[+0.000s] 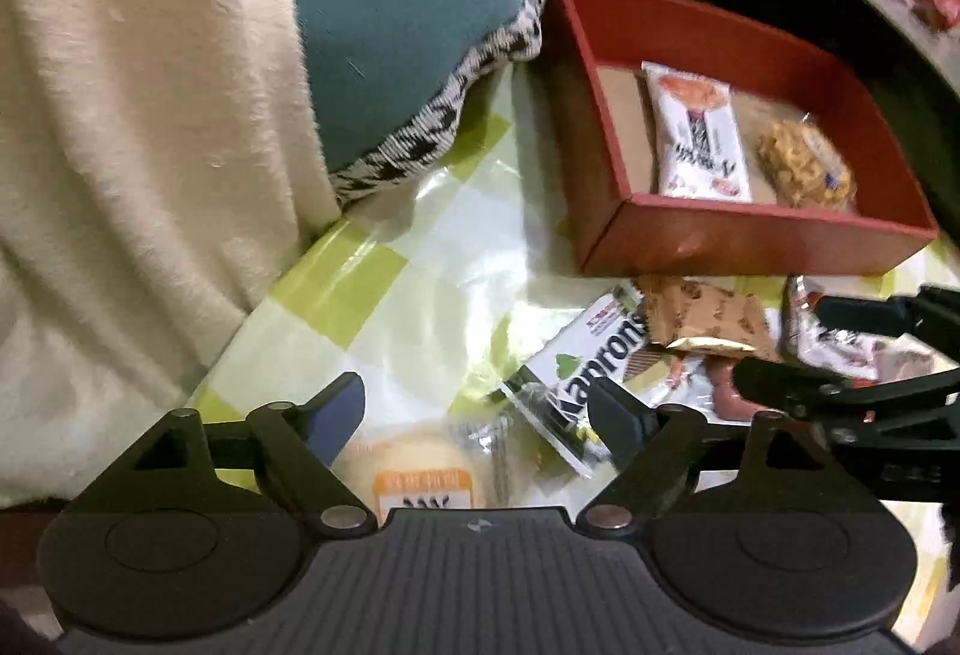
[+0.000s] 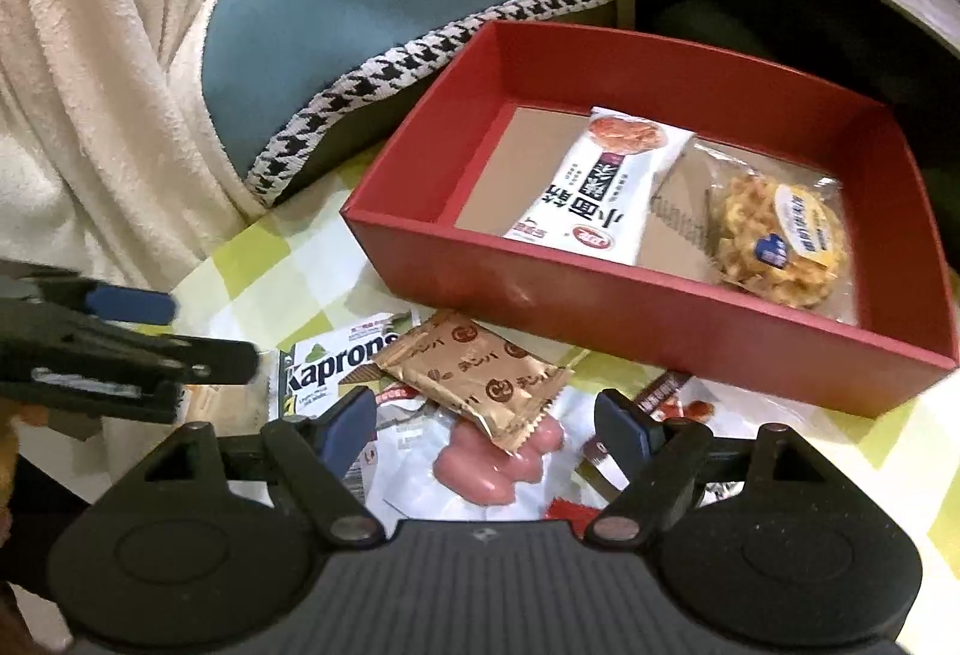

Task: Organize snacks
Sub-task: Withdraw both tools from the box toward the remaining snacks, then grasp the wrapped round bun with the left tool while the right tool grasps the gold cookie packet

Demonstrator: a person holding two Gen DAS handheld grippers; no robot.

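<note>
The red box (image 2: 630, 307) serves as the collection tray: a white noodle packet (image 2: 600, 181) and a clear-wrapped yellow crisp cake (image 2: 780, 241) already lie flat inside it. In front of the box, loose snacks overlap on the checked cloth (image 1: 384, 283), probably awaiting sorting. The right gripper (image 2: 486, 418) stands apart, empty, over the gold sachet (image 2: 480, 379) and pink sausage pack (image 2: 498, 463). The left gripper (image 1: 477, 412) stands apart, empty, over a pale round bun pack (image 1: 414, 466) beside the Kaprons wafer (image 1: 594, 367).

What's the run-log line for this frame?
left gripper: open, over bun pack | right gripper: open, over gold sachet | red box: two snacks
</note>
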